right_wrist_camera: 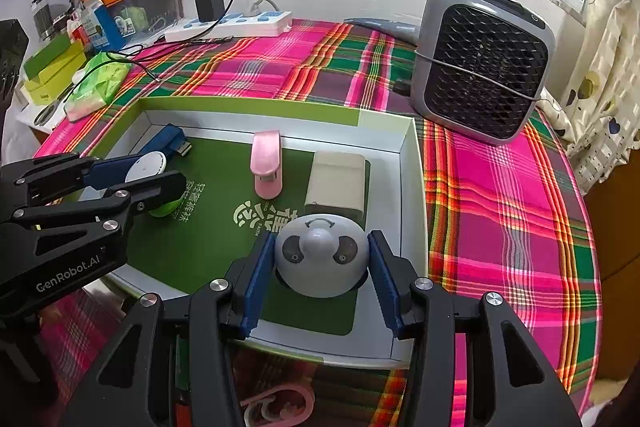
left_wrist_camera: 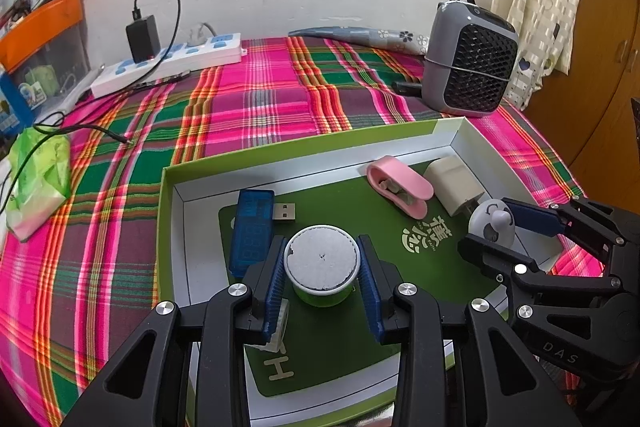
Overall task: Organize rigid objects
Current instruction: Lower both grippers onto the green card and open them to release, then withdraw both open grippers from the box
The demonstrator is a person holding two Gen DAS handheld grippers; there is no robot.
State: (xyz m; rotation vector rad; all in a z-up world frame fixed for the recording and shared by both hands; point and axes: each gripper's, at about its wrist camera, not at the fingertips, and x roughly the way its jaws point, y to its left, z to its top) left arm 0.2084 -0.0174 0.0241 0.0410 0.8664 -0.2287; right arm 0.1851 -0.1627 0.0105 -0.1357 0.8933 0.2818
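A shallow green-rimmed box (left_wrist_camera: 280,151) with a green mat lies on the plaid cloth. A green cup with a white lid (left_wrist_camera: 322,261) stands on the mat between the pads of my left gripper (left_wrist_camera: 322,287). The jaws are open, with a thin gap at the right pad. My right gripper (right_wrist_camera: 320,279) is shut on a grey dome-shaped gadget (right_wrist_camera: 320,255) at the box's right near corner. Also in the box are a blue USB tester (left_wrist_camera: 252,227), a pink clip (left_wrist_camera: 400,189) and a white charger block (left_wrist_camera: 454,187).
A grey fan heater (right_wrist_camera: 484,67) stands behind the box on the right. A white power strip (left_wrist_camera: 168,61) with a black adapter lies at the back by the wall. A green packet (left_wrist_camera: 36,183) and loose cables are on the left. A pink item (right_wrist_camera: 280,407) lies near the box's front edge.
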